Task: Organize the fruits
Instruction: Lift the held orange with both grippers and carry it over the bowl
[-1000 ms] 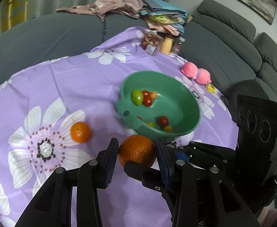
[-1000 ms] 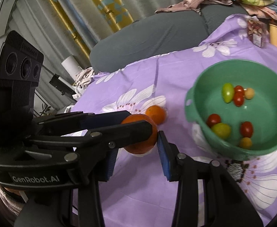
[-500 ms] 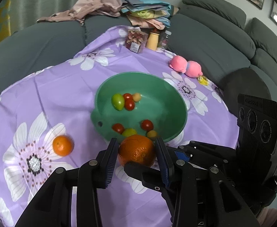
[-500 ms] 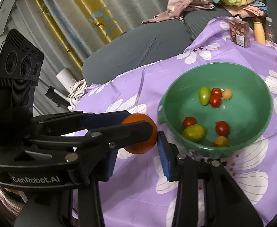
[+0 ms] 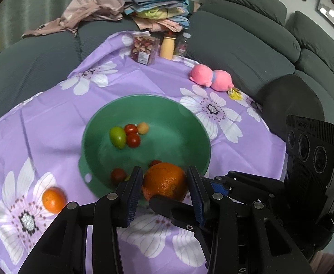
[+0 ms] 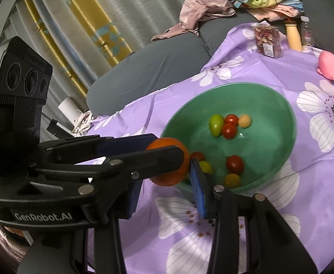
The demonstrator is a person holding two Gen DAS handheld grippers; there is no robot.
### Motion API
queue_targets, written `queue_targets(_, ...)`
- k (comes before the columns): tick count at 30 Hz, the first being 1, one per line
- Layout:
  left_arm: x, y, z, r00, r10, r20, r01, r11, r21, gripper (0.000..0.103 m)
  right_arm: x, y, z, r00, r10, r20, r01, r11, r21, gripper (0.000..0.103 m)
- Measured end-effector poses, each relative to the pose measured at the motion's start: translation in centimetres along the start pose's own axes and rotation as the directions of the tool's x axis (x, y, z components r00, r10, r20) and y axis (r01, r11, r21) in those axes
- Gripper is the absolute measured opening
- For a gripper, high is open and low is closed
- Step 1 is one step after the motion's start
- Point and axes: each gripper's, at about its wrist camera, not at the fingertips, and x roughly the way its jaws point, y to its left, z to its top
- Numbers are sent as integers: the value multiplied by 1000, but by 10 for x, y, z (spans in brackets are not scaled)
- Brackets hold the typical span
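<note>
My left gripper (image 5: 164, 183) is shut on a large orange (image 5: 165, 181) and holds it over the near rim of the green bowl (image 5: 189, 123). The bowl holds several small red, green and yellow tomatoes (image 5: 127, 134). A smaller orange (image 5: 53, 199) lies on the purple cloth left of the bowl. My right gripper (image 6: 164, 180) is open and empty, just beside the left gripper's fingers (image 6: 157, 154) and the large orange (image 6: 178, 171), at the bowl's (image 6: 281, 105) near left rim.
The purple flowered cloth (image 5: 52, 114) covers the table. A pink plush toy (image 5: 210, 78), a snack box (image 5: 144, 50) and bottles (image 5: 168, 45) stand at the far side. A grey sofa (image 5: 247, 45) with piled clothes (image 5: 144, 11) surrounds the table.
My left gripper has carried the large orange forward from above the cloth to over the bowl's near rim. My right gripper has moved along beside it.
</note>
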Motion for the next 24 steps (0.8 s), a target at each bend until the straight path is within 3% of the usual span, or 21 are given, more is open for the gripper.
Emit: queue_targets(24,40,-1,22,997,-72,-15,71,997,-21,40,8,-40,17,997,-74,-26,75,997,25,41)
